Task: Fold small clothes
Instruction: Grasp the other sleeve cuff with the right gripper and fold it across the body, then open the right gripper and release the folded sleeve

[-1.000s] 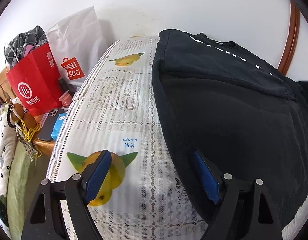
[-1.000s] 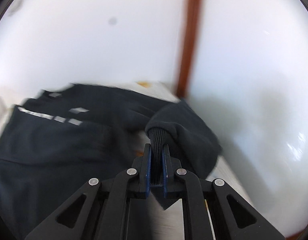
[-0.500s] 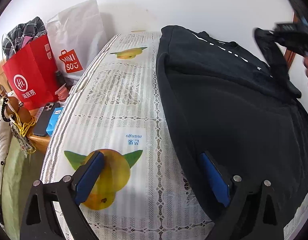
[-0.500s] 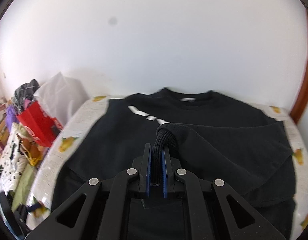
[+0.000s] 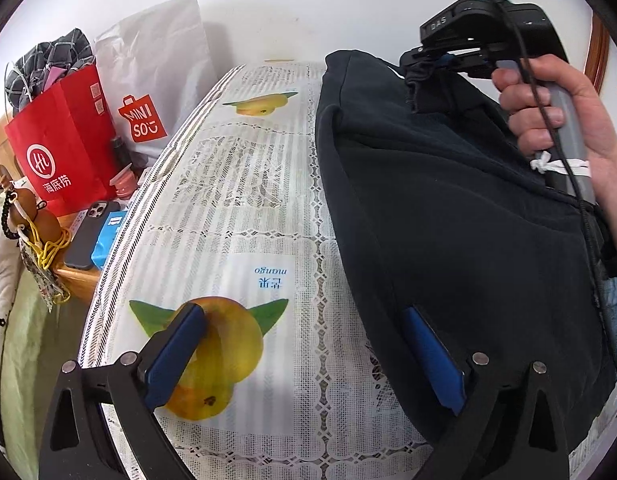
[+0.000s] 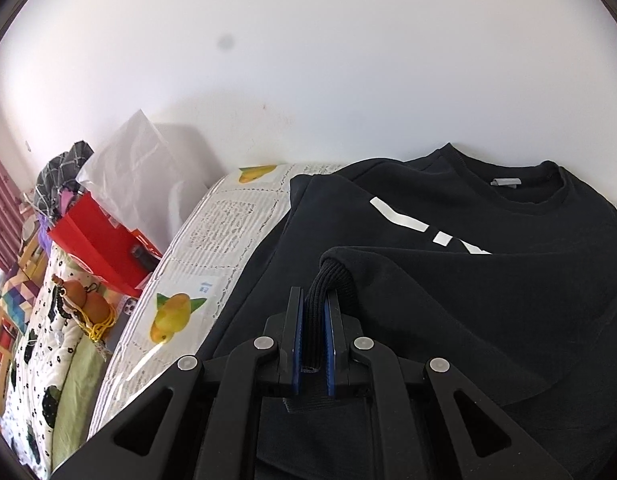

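Here, a table covered by a lace-patterned cloth [image 5: 244, 240] printed with mangoes stands against a white wall [image 6: 308, 60]. Beside its left edge sit a red paper bag [image 5: 64, 140], a white Miniso bag [image 5: 156, 76] and a phone [image 5: 86, 236]. A black sweatshirt [image 5: 460, 220] lies spread flat on the cloth's right part, collar toward the wall. The left gripper [image 5: 304, 356] hangs with jaws wide apart, one finger over the mango print, the other over the sweatshirt's hem edge. The right gripper [image 6: 313, 344], jaws pressed together, pinches the ribbed sleeve cuff [image 6: 328, 284], with the sleeve drawn across the sweatshirt's chest.
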`<state>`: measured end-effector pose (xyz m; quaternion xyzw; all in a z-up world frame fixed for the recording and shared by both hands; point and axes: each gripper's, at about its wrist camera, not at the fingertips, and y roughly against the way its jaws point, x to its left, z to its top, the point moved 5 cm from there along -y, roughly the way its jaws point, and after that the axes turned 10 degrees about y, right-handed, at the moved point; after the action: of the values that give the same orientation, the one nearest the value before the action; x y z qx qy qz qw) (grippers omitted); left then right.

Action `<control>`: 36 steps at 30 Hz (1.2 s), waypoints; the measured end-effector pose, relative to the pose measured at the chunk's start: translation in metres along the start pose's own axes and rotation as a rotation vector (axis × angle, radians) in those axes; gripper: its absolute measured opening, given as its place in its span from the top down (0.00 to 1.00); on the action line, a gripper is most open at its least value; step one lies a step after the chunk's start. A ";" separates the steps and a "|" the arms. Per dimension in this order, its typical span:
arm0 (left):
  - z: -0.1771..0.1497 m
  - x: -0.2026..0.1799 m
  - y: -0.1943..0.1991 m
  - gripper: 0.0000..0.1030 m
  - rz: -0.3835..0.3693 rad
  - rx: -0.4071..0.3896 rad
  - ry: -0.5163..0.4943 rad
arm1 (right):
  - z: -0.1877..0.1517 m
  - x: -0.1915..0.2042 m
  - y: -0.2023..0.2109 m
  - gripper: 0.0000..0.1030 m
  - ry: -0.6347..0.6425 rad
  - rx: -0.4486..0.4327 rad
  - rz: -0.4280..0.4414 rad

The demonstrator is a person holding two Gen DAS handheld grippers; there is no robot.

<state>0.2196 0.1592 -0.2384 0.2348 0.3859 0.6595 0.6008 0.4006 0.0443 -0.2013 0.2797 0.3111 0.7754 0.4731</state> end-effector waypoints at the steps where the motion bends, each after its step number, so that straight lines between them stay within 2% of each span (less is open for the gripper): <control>1: 0.000 0.000 0.000 0.03 0.000 0.001 -0.001 | 0.000 0.000 -0.003 0.91 -0.001 0.003 0.001; 2: 0.000 0.000 0.000 0.03 0.001 0.001 -0.002 | 0.000 0.001 -0.007 0.90 0.001 0.003 0.009; 6: 0.000 0.000 0.000 0.02 -0.002 0.003 -0.001 | -0.005 0.003 -0.006 0.71 0.017 -0.013 0.159; 10: 0.000 0.000 0.000 0.01 0.000 0.003 -0.003 | -0.015 -0.016 0.011 0.70 0.014 -0.064 0.084; 13: 0.000 0.000 0.000 0.01 0.001 0.004 -0.005 | -0.026 -0.032 0.011 0.70 0.028 -0.040 0.018; 16: 0.000 0.000 -0.001 0.01 0.004 0.005 -0.008 | -0.039 -0.036 -0.012 0.73 0.076 0.050 -0.056; 19: 0.000 -0.001 -0.001 0.01 0.004 0.005 -0.007 | -0.045 -0.031 -0.023 0.73 0.104 0.050 -0.093; 22: 0.000 0.000 -0.001 0.01 0.005 0.005 -0.008 | -0.046 -0.031 -0.017 0.73 0.068 0.053 -0.083; 26: 0.000 0.000 -0.001 0.00 0.008 0.006 -0.010 | -0.053 -0.038 0.013 0.73 0.065 0.037 -0.090; 29: 0.000 0.000 -0.002 0.00 0.009 0.007 -0.013 | -0.070 -0.055 0.050 0.72 0.041 0.013 -0.151; 33: 0.000 0.000 -0.002 0.00 0.012 0.007 -0.017 | -0.109 -0.092 0.098 0.72 0.003 0.004 -0.219; 36: 0.000 0.000 -0.002 0.00 0.015 0.007 -0.018 | -0.157 -0.130 0.135 0.72 -0.046 0.039 -0.291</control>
<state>0.2206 0.1588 -0.2402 0.2459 0.3811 0.6603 0.5986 0.2621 -0.1560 -0.2207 0.2584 0.3524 0.6857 0.5822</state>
